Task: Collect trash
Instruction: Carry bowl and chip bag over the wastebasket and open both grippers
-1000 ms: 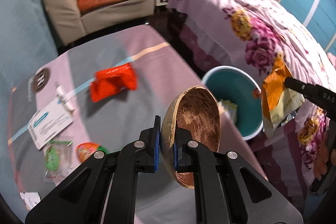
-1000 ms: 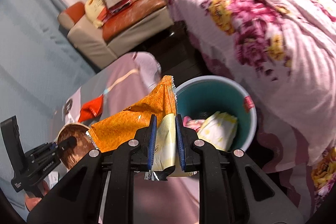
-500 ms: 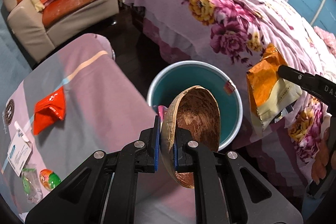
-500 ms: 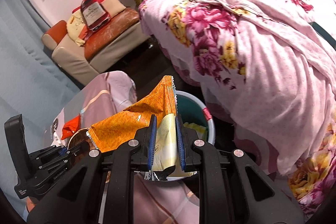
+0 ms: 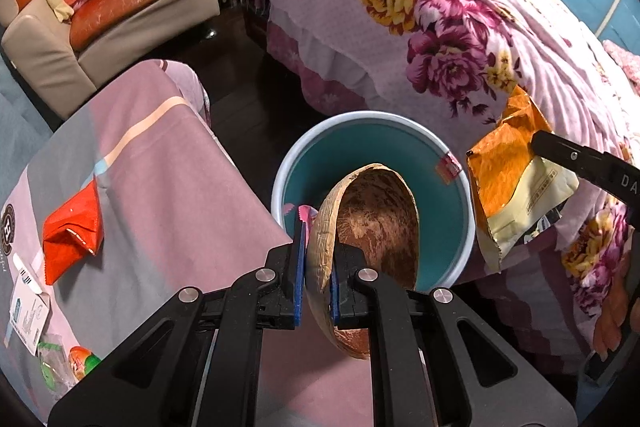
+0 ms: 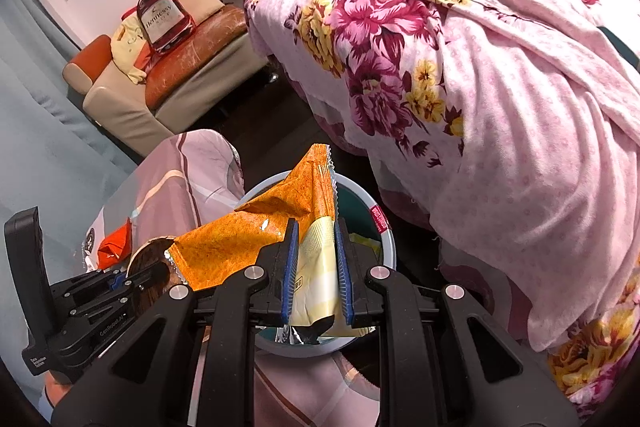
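Two pieces of trash are in hand, both at the bin (image 5: pixel 374 125). Left gripper (image 5: pixel 316 267): fingers pinch the rim wall of the shell (image 5: pixel 376 223), a coconut half, one pad on the outer skin, one inside the hollow. Shell stands on edge, long axis running up and away from the fingers, hollow facing right. Its upper part overlaps the bin's opening in the left view; the lower tip looks to hang short of the near rim, over the counter (image 5: pixel 160 187). Right gripper (image 6: pixel 316 267): fingers pinch the pale lower part of the wrapper (image 6: pixel 256 231), whose orange flap leans left toward the shell.

Key relation: bin lies ahead of and below both grippers. In the right view the wrapper sits over the opening, so the right hand seems nearer to a clean drop; this is a judgement, as height above the rim cannot be read.

Hidden: most of the bin's contents, covered by shell and wrapper; a pink scrap and something yellowish show inside. Still on the counter: red packet (image 5: pixel 74 227), other litter cut off at the left edge.
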Action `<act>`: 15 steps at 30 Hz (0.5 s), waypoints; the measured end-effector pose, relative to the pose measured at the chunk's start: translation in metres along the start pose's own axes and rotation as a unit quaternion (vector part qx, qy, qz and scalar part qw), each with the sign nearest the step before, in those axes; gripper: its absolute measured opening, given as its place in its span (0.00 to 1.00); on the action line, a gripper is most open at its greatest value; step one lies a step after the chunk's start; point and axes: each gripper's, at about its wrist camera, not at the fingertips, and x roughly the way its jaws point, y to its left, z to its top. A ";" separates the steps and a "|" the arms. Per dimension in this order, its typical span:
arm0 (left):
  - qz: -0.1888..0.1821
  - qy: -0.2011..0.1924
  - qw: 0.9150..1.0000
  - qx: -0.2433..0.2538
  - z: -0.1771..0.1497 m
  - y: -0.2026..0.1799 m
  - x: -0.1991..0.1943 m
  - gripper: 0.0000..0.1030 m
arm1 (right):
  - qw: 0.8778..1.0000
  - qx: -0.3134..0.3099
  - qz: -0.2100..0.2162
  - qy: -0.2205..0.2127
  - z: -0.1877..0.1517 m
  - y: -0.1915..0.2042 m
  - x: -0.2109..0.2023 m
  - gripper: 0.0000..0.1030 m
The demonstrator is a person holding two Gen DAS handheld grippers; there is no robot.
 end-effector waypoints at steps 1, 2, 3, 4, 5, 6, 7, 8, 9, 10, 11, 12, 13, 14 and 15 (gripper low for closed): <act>-0.001 0.001 1.000 0.000 0.001 0.000 0.002 0.10 | 1.000 0.000 -0.001 0.001 0.001 0.001 0.002 0.17; -0.001 0.002 1.000 0.000 0.002 0.001 0.004 0.10 | 1.000 0.000 -0.002 0.002 0.001 0.001 0.003 0.17; -0.001 0.004 1.000 0.000 0.003 0.002 0.007 0.10 | 1.000 0.000 -0.003 0.003 0.002 0.001 0.005 0.17; -0.001 0.005 1.000 -0.001 0.004 0.002 0.009 0.10 | 1.000 0.000 -0.005 0.003 0.002 0.001 0.006 0.17; -0.001 0.006 1.000 -0.001 0.005 0.003 0.011 0.10 | 1.000 -0.001 -0.006 0.004 0.002 0.001 0.007 0.17; -0.001 0.006 1.000 -0.003 0.006 0.004 0.013 0.10 | 1.000 -0.001 -0.009 0.004 0.003 0.001 0.009 0.17; -0.001 0.007 1.000 -0.004 0.008 0.006 0.014 0.10 | 1.000 0.000 -0.011 0.005 0.004 0.000 0.011 0.17; -0.002 0.007 1.000 -0.005 0.009 0.007 0.017 0.10 | 1.000 0.000 -0.012 0.006 0.004 0.000 0.012 0.17; -0.002 0.007 1.000 -0.005 0.011 0.008 0.018 0.10 | 1.000 0.002 -0.013 0.008 0.004 -0.001 0.014 0.17; -0.003 0.008 1.000 -0.006 0.012 0.008 0.020 0.10 | 1.000 0.002 -0.014 0.009 0.004 0.000 0.015 0.17; -0.003 0.008 1.000 -0.006 0.014 0.009 0.022 0.10 | 1.000 0.003 -0.016 0.010 0.005 -0.001 0.017 0.17; -0.004 0.010 1.000 -0.006 0.015 0.010 0.024 0.10 | 1.000 0.003 -0.017 0.012 0.004 -0.001 0.019 0.17; -0.005 0.011 1.000 -0.007 0.015 0.010 0.025 0.10 | 1.000 0.004 -0.019 0.013 0.004 -0.001 0.020 0.17; -0.006 0.012 1.000 -0.007 0.016 0.010 0.027 0.11 | 1.000 0.004 -0.020 0.014 0.004 -0.002 0.021 0.17; -0.008 0.013 1.000 -0.007 0.017 0.010 0.029 0.11 | 1.000 0.005 -0.021 0.016 0.004 -0.002 0.023 0.17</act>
